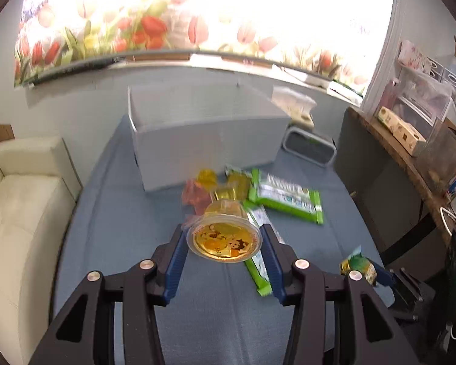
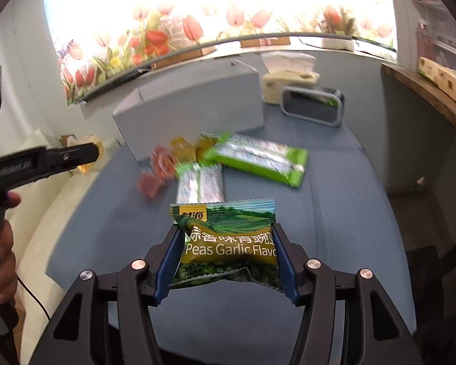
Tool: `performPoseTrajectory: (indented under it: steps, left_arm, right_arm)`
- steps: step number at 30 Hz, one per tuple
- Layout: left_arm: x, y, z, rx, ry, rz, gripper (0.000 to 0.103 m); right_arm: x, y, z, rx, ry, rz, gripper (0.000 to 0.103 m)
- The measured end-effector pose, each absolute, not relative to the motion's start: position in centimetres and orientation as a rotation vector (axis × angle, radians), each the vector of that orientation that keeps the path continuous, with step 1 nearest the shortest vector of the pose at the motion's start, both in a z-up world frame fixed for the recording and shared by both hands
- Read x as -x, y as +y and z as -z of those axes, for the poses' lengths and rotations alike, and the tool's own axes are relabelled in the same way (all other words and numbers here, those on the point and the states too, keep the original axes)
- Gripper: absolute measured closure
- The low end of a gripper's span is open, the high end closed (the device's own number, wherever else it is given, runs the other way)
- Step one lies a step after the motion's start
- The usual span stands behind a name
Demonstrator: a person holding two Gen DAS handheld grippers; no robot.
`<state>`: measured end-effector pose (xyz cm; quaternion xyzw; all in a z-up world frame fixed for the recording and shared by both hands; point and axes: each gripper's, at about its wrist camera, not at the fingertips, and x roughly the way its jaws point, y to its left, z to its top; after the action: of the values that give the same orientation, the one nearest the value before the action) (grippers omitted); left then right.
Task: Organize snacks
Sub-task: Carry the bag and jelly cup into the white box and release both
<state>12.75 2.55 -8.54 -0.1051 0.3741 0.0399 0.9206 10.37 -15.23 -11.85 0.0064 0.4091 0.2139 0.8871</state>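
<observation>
My left gripper is shut on a yellow jelly cup with a cartoon lid, held above the blue table. My right gripper is shut on a green packet of garlic peas, squeezed at its middle. In the right wrist view the left gripper shows at the left edge with the cup in its jaws and a hand behind it. On the table lie two green wafer packets, red jelly cups and yellow ones, just before a grey open box.
A grey basket and a tissue box stand at the back right of the table. A cream sofa runs along the left side. A wooden shelf with boxes is on the right.
</observation>
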Motion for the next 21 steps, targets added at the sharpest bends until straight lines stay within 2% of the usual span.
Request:
performPoseTrajectory:
  steps: [13,21]
  left_arm:
    - [-21.2,7.8,3.1,0.225,0.685,-0.038,0.051]
    - [-29.5,11.9,1.9,0.205,0.679,-0.058,0.051]
  right_arm:
    - [-24.5,-8.1,4.1,-0.012,0.701,-0.563,0.041]
    - [-34.6,-2.9,3.4,0.023,0.738,-0.610,0.041]
